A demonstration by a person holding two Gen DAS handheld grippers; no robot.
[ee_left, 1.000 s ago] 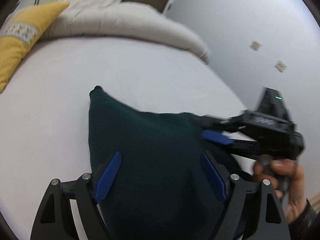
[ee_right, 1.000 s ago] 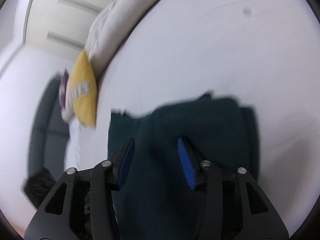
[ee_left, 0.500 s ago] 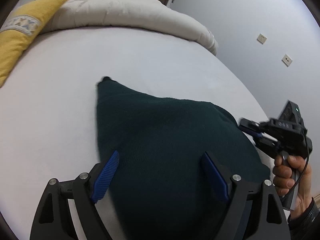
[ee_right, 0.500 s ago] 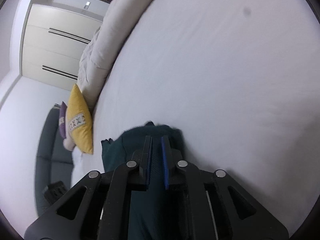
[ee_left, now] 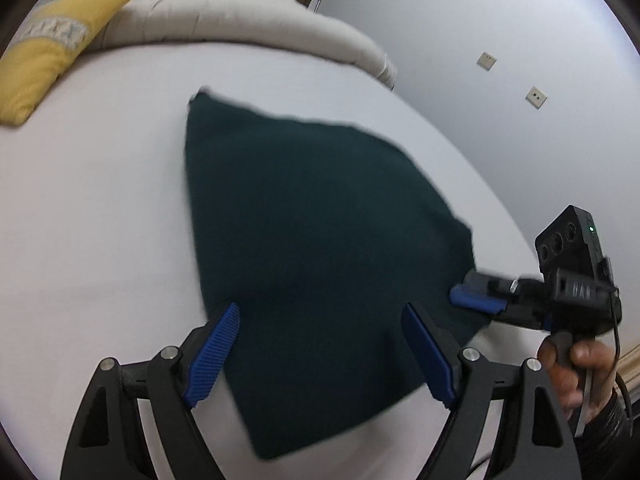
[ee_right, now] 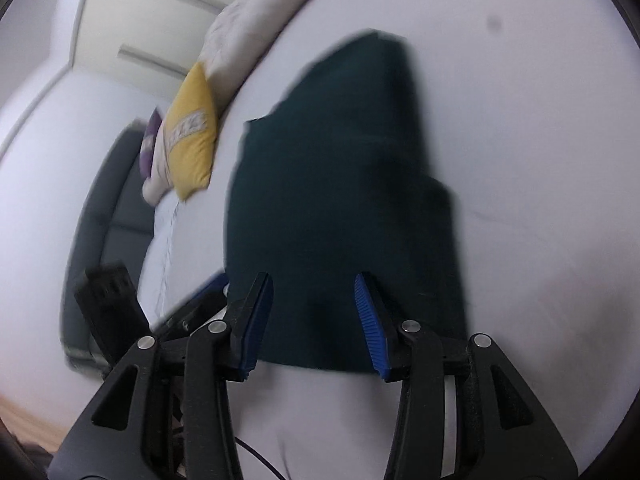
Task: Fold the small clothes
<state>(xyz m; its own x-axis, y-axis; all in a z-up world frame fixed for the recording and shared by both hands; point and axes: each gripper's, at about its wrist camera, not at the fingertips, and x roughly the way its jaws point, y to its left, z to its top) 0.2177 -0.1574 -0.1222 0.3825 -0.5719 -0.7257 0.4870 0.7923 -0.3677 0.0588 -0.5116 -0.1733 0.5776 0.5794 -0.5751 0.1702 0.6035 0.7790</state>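
Left gripper (ee_left: 320, 354) spread wide over near edge of dark green garment (ee_left: 320, 232), gripping nothing. Garment flat mid-bed (ee_left: 100, 200), apparently folded once already; blur hides layers. Right gripper (ee_right: 312, 320) also spread, empty. Further folds likely remaining.

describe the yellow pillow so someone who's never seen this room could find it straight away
Start from the white bed with the dark green garment spread on it, then look to the far end, where a bunched cream duvet lies. The yellow pillow rests against that duvet's end; it is the only yellow thing, with a pale patterned band across it.
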